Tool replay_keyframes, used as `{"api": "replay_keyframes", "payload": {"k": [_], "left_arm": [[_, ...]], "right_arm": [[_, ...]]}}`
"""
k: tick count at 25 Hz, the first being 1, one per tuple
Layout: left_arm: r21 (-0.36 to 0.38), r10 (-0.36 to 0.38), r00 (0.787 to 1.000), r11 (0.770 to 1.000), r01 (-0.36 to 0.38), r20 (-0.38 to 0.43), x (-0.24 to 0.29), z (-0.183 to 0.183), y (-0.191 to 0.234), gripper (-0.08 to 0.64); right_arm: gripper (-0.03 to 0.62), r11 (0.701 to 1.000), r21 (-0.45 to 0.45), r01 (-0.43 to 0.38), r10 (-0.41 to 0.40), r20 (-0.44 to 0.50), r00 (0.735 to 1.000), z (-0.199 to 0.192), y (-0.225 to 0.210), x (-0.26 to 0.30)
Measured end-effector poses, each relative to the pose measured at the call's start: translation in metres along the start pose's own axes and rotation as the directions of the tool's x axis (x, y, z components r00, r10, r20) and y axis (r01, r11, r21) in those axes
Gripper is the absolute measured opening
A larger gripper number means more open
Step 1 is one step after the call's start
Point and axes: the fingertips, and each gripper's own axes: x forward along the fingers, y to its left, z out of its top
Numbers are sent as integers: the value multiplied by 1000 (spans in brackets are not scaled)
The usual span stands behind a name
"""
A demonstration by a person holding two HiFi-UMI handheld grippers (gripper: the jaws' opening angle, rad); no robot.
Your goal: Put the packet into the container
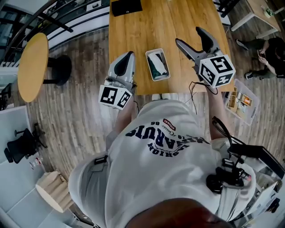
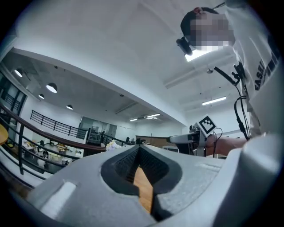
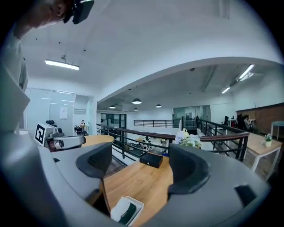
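On your left, your left gripper [image 1: 129,55] hangs over the near edge of the wooden table [image 1: 133,31]. Its two jaws are pressed together and hold nothing. Far past it, a black box [image 1: 126,6] sits at the other end of the table. Just to the right of your left gripper, the white container [image 1: 156,50] sits on the table. The packet [image 1: 158,64], white and dark green, lies inside it. Further right, your right gripper [image 1: 189,36] is above the table. Its jaws stand wide apart, with nothing between them. Neither gripper touches the container.
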Motion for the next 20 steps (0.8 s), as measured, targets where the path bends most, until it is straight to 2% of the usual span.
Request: {"api": "replay_keyframes", "payload": {"k": [4, 12, 14, 17, 20], "left_arm": [[18, -28, 1000, 999, 28, -8, 5, 3, -12, -4], [24, -59, 997, 998, 60, -41, 7, -2, -19, -3], [43, -31, 999, 999, 32, -40, 2, 3, -5, -5], [59, 53, 998, 997, -52, -27, -10, 10, 28, -3], [32, 91, 995, 995, -90, -35, -17, 0, 44, -5]], "right_arm": [[405, 998, -43, 53, -52, 19, 998, -1, -9, -25], [403, 997, 13, 70, -70, -39, 997, -29, -14, -25], [403, 996, 22, 89, -88, -43, 995, -30, -17, -19], [394, 992, 80, 102, -99, -39, 994, -33, -26, -6], [380, 983, 122, 139, -132, -64, 989, -45, -39, -10]]}}
